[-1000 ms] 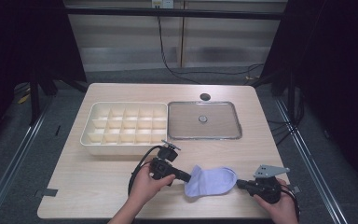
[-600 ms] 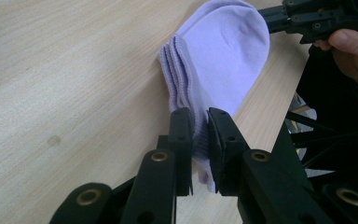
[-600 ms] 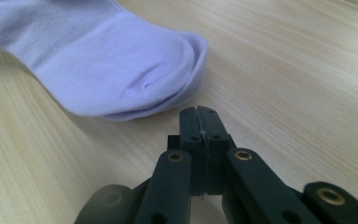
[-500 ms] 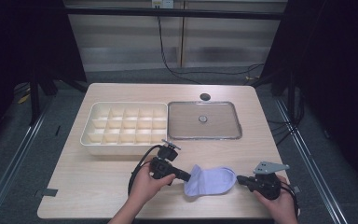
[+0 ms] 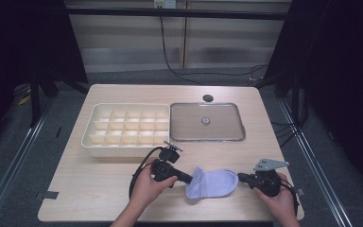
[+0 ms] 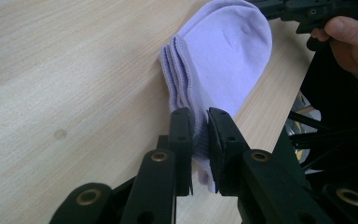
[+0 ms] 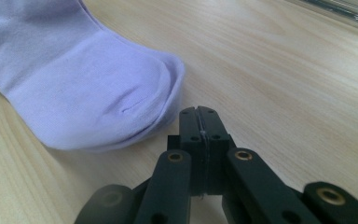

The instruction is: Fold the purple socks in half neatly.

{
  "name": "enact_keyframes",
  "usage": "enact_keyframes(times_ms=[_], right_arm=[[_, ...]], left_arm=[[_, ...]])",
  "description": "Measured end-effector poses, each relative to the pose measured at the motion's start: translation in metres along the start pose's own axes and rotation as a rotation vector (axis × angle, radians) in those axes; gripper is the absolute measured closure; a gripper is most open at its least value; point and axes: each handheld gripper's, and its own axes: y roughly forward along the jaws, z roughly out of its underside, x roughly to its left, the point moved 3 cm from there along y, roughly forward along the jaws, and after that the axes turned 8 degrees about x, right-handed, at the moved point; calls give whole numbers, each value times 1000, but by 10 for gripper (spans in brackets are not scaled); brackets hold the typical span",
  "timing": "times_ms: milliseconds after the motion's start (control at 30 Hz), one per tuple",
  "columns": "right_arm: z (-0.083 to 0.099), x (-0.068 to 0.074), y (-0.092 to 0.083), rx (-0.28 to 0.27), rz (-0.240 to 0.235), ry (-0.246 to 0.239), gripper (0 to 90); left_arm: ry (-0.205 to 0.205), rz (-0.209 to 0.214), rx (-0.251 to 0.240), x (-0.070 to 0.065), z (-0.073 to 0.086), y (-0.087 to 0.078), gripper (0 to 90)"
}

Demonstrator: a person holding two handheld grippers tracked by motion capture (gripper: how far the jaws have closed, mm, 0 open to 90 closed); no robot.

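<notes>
Near the front edge of the table (image 5: 99, 198), between our two hands, we see a pale lilac sock (image 5: 212, 183) lying flat on the light wood, its ribbed cuff end to the left and its rounded toe end to the right. Our left gripper (image 5: 189, 180) comes in from the left and has its two black jaws pressed onto the cuff end, so a fold of the lilac fabric is pinched between them; in the left gripper view the sock (image 6: 219, 60) stretches away from the jaws across the table toward the right gripper (image 6: 279, 7) at the far end. Our right gripper (image 5: 242, 178) rests on the table at the right, just beside the toe end, its jaws fully closed against each other with nothing between them. In the right gripper view the toe of the sock (image 7: 93, 102) lies just to the left of the closed tips, and we cannot tell whether they touch it. Farther back on the table stand a cream divided tray (image 5: 89, 141) at the left and, touching its right side, a clear flat lid (image 5: 227, 135) with a small knob in its middle. A small dark round hole (image 5: 208, 98) sits beyond the lid.
</notes>
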Motion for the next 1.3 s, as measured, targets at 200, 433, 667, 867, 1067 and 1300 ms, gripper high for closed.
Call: enact_keyframes(times_ms=[200, 433, 667, 867, 1067, 1300], right_arm=[[-5, 6, 8, 16, -15, -32, 896], [-8, 11, 10, 20, -25, -54, 897], [-9, 14, 11, 23, -39, -65, 897], [-9, 18, 11, 30, -49, -77, 897], [-10, 21, 12, 33, -57, -81, 897], [-11, 23, 13, 32, -62, -93, 897]], left_arm=[[1, -1, 2, 2, 1, -2, 800], [-17, 10, -14, 2, -2, -5, 799], [-19, 13, -16, -1, -5, -7, 799], [-24, 25, -14, -4, -7, -7, 800], [-17, 30, 2, -4, -8, -8, 808], [-47, 39, -10, -5, -9, -10, 815]])
